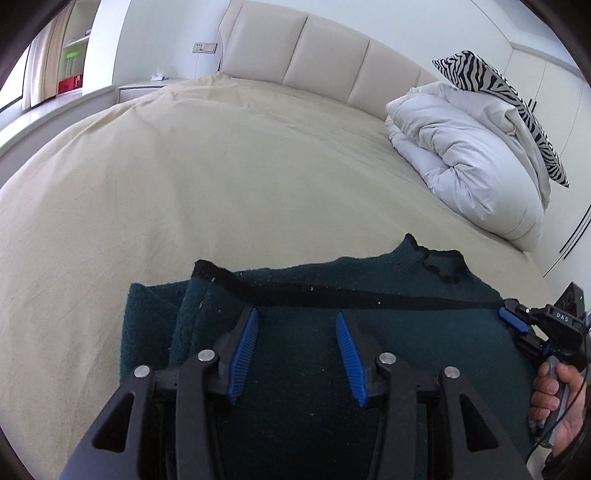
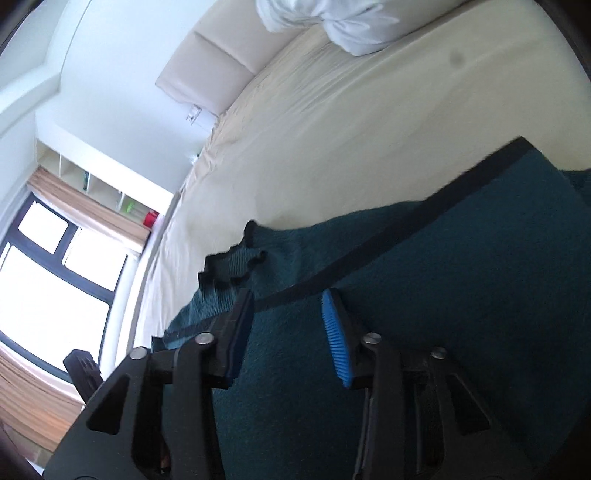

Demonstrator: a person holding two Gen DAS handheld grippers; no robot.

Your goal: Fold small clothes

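My right gripper (image 2: 288, 314) hangs over the dark green sweater (image 2: 443, 295), its blue pads (image 2: 334, 332) apart with nothing between them. The sweater lies on the cream bedsheet (image 2: 332, 129). A white duvet (image 2: 332, 22) sits far behind.

left wrist: close above sweater (image 1: 332, 332), facing headboard (image 1: 295, 48) | right wrist: close, rolled sideways, facing window (image 2: 55, 266) | shared: sweater, bed (image 1: 221, 166)
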